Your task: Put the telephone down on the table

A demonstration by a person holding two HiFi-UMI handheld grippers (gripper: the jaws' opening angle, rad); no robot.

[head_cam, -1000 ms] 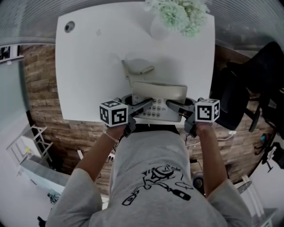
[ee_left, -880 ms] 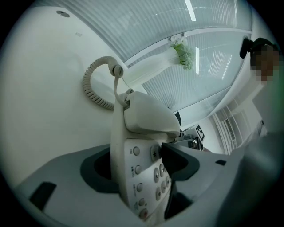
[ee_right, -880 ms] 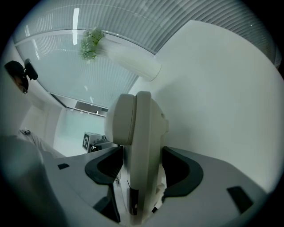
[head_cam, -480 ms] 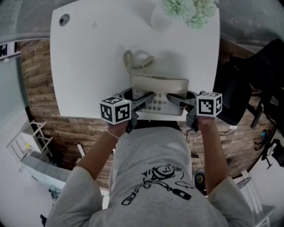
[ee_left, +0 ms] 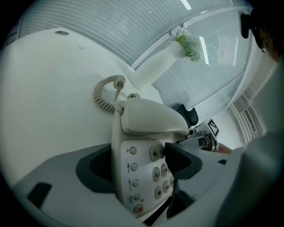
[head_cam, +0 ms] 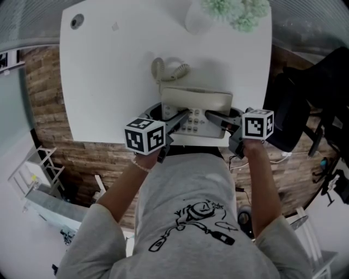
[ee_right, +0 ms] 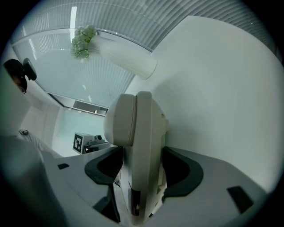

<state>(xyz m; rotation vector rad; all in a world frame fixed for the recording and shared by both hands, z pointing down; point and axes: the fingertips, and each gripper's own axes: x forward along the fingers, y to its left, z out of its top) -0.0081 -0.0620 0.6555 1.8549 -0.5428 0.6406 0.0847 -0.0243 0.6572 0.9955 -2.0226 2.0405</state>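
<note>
The left gripper (head_cam: 182,116) is letting go; its jaws are opening and stand wider than a second ago, with the left side of the telephone (head_cam: 196,111) between them, one pad over the keypad (ee_left: 155,173) and the other below the body, neither seeming to press now; the right gripper (head_cam: 214,117) looks closed on the telephone's right side, a dark pad against each face of the body, so it alone has hold of it.

The telephone lies at the middle of the near edge of the table (head_cam: 109,82), a little farther in from that edge than a second ago, though the camera has shifted too; the handset (head_cam: 196,99) rests across its cradle, and the coiled cord (head_cam: 166,70) lies on the table just beyond it, toward the far side; a pale green plant (head_cam: 234,10) stands at the far right corner, well apart.

I judge that the set-down is nearly done: the telephone seems to bear on the table, and the right jaws have yet to part.

As to writing, an asterisk key (ee_left: 155,154) can be read on the keypad; the small labels beside the round buttons are too fine to read; no maker's name shows; each gripper cube carries black-and-white square markers only.
</note>
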